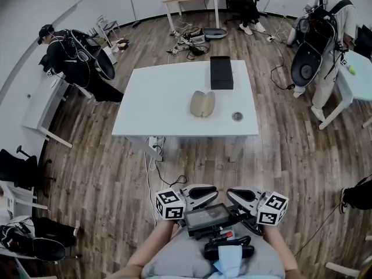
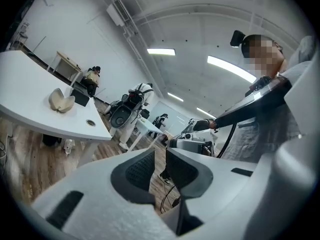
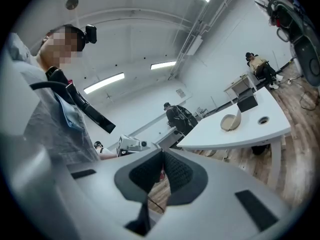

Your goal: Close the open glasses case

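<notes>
left gripper (image 1: pixel 210 192), right gripper (image 1: pixel 233 195) near; glasses case (image 1: pixel 202 104) small, indistinct

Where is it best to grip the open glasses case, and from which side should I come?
Probably the outer rim of one half. The glasses case lies open on the table, halves spread side by side with the hinge crease between them, so come from its left or right side, opposite the crease, and fold that half over.
</notes>
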A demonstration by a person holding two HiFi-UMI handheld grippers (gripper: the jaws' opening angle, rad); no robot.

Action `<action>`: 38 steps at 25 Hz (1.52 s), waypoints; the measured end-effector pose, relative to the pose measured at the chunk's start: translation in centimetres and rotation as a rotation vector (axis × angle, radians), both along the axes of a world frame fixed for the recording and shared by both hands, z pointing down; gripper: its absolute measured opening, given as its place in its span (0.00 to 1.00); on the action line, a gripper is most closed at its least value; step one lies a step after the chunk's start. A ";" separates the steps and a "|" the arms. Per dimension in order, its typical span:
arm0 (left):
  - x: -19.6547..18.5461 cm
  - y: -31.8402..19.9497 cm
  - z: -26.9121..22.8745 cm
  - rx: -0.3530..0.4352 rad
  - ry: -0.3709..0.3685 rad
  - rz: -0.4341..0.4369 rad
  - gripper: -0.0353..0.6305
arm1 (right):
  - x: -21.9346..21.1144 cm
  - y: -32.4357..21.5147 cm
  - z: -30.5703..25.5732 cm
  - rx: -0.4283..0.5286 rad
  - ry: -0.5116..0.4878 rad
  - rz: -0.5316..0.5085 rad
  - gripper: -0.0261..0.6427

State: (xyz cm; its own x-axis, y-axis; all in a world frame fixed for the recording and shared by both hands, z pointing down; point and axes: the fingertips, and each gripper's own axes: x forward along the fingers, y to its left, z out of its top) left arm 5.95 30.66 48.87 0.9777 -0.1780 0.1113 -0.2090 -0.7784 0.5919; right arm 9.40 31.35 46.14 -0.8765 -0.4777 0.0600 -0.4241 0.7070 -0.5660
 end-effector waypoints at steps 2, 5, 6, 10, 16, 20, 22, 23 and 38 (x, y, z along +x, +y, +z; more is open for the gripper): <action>0.0 0.0 0.1 -0.002 0.001 0.000 0.16 | 0.1 0.1 -0.3 0.017 -0.014 0.007 0.09; 0.2 0.0 0.2 -0.003 0.006 0.005 0.16 | 0.3 -0.1 -0.6 0.029 -0.030 0.019 0.09; 0.3 0.0 0.1 -0.003 0.009 0.009 0.16 | 0.4 -0.2 -0.6 0.029 -0.031 0.025 0.09; 0.4 -0.3 -0.3 -0.002 0.015 0.016 0.16 | 0.4 -0.6 -1.0 0.028 -0.032 0.033 0.09; -0.2 -0.7 0.1 -0.008 0.019 0.007 0.16 | -0.1 -1.0 -0.7 0.019 -0.032 0.029 0.09; -0.6 -1.3 0.0 -0.012 0.025 0.000 0.16 | -0.7 -1.4 -0.7 0.019 -0.022 0.017 0.09; -0.8 -1.5 0.0 -0.015 0.029 -0.003 0.16 | -1.1 -1.6 -0.6 0.016 -0.015 0.014 0.09; -1.0 -1.6 0.0 -0.017 0.030 -0.003 0.16 | -1.2 -1.8 -0.5 0.013 -0.013 0.014 0.09; -5.7 -5.6 0.1 -0.035 0.036 -0.037 0.16 | -5.0 -5.9 -0.1 -0.032 -0.012 0.024 0.09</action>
